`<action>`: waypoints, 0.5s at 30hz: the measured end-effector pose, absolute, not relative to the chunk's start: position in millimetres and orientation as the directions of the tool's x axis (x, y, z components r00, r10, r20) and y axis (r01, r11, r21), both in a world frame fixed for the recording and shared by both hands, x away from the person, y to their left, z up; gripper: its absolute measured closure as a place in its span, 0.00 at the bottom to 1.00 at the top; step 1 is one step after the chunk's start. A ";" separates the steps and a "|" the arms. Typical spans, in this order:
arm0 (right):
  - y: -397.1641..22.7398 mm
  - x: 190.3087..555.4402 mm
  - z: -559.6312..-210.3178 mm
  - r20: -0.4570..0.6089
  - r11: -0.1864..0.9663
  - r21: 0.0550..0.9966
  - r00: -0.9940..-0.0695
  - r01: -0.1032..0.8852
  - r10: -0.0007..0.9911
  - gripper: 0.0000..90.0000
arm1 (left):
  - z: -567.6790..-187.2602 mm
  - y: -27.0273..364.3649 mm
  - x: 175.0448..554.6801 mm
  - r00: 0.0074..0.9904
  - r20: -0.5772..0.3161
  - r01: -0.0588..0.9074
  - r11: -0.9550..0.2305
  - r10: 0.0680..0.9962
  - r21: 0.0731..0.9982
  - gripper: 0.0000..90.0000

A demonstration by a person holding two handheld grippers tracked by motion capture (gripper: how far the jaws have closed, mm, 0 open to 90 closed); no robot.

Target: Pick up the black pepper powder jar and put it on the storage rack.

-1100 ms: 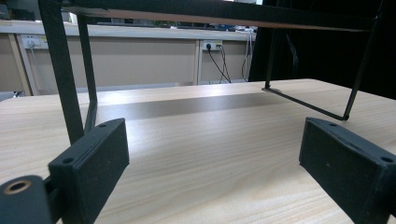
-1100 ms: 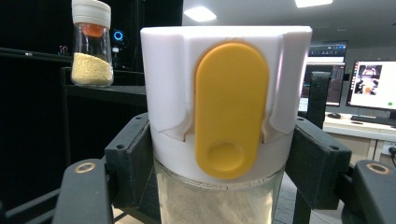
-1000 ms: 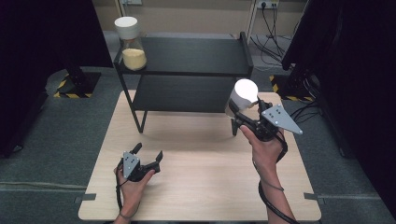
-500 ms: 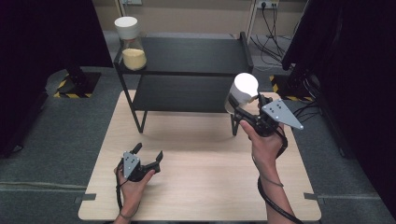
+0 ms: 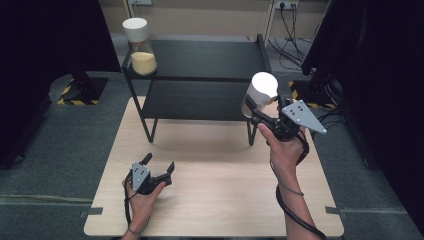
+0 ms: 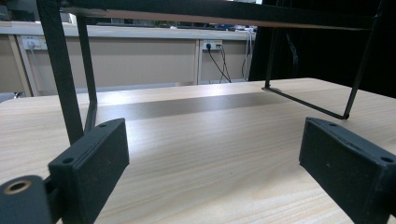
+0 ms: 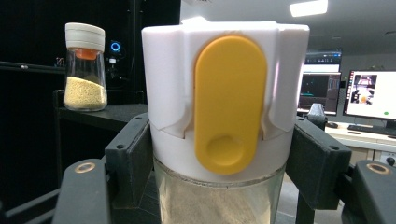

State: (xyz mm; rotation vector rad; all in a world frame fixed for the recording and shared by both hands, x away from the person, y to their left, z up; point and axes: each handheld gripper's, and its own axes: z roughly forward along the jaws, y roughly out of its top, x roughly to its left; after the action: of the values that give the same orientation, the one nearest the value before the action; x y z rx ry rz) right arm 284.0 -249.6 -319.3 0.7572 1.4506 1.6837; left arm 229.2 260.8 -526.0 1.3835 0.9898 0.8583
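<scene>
Jar (image 5: 259, 95) w/ white lid sits upright in right gripper (image 5: 252, 111), jaws pinching it just below the lid, held above table (image 5: 225, 200) at shelf's (image 5: 200, 60) right front corner. Shelf top lies left & beyond. Left gripper (image 5: 159, 167) spread, empty, resting low on table.

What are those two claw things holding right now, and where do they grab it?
The right gripper holds a glass shaker jar, its jaws clamped on the lower rim of its white lid. The left gripper holds nothing; its jaws stand open over the table.
</scene>
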 end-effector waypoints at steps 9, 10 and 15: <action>-248.4 287.4 -314.4 -0.045 -0.055 0.983 -0.519 -0.174 0.853 0.34 | -525.4 260.8 229.2 0.373 -0.054 0.078 0.027 0.926 0.997 0.09; -248.2 288.0 -313.9 -0.044 -0.055 0.983 -0.518 -0.174 0.854 0.34 | -525.9 260.7 229.2 0.372 -0.056 0.076 0.029 0.926 0.997 0.09; -246.5 290.4 -310.6 -0.041 -0.057 0.983 -0.517 -0.172 0.855 0.34 | -525.6 260.9 229.4 0.373 -0.054 0.077 0.027 0.926 0.997 0.09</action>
State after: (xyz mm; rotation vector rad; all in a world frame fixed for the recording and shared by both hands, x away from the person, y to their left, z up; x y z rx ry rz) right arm 290.4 -246.5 -310.6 0.7665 1.4408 1.6826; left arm 229.4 260.9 -525.6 1.3873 0.9887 0.8580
